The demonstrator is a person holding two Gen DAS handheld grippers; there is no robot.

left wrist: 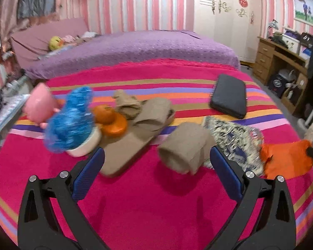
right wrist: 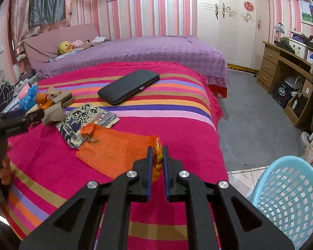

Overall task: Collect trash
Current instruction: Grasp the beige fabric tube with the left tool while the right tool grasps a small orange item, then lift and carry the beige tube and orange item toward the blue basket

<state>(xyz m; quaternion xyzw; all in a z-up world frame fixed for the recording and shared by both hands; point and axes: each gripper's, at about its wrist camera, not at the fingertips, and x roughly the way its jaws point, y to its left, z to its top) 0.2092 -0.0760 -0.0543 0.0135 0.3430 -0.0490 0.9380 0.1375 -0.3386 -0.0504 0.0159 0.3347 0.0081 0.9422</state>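
Right gripper (right wrist: 156, 158) pinches only the near edge of the orange wrapper (right wrist: 114, 152), mid-frame on the striped bedspread (right wrist: 177, 95) — thin hold may slip before the blue basket (right wrist: 290, 198), lower right; left gripper (left wrist: 156, 162) spread, empty.

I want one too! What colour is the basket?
Light blue basket, clearest in the right wrist view.

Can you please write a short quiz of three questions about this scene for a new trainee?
1. True or false: the right claw is shut on the orange plastic wrapper.
2. Which lies farthest back on the striped bedspread? A: black flat rectangular case; B: printed paper packet; C: the orange wrapper.
3. Fill in: the light blue mesh plastic basket stands on the ____ beside the bed.

Key: 1 true; 2 A; 3 floor.
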